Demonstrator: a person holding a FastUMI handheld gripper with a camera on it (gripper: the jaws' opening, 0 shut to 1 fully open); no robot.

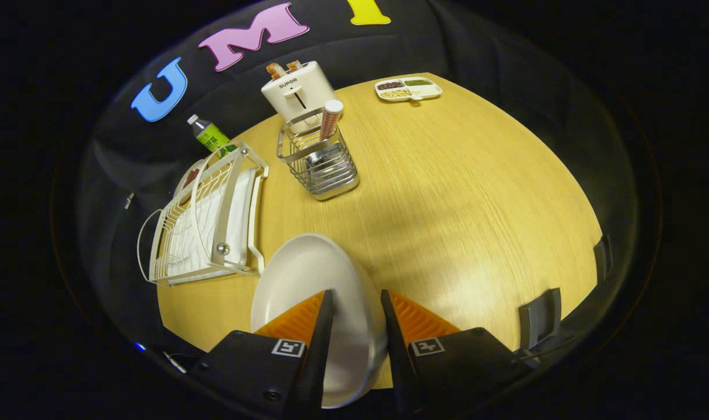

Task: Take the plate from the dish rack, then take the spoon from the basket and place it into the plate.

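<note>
A white plate (pixel 307 280) stands tilted on its edge between my fingers, with its hollow face turned toward the dish rack. My gripper (pixel 355 300) is shut on the plate's rim and holds it above the near part of the wooden table (pixel 477 192). The white wire dish rack (pixel 202 216) lies beyond the fingers to the left and has no dishes in it. Farther ahead stands the metal wire basket (pixel 322 163). The spoon (pixel 331 116) is upright in the basket, its red-and-white patterned handle sticking out of the top.
A white toaster (pixel 299 90) with toast in it stands right behind the basket. A green-labelled bottle (pixel 209 134) is behind the dish rack. At the table's far edge sits a divided dish (pixel 408 88) of beans. Dark clamps (pixel 540 318) grip the table's near right edge.
</note>
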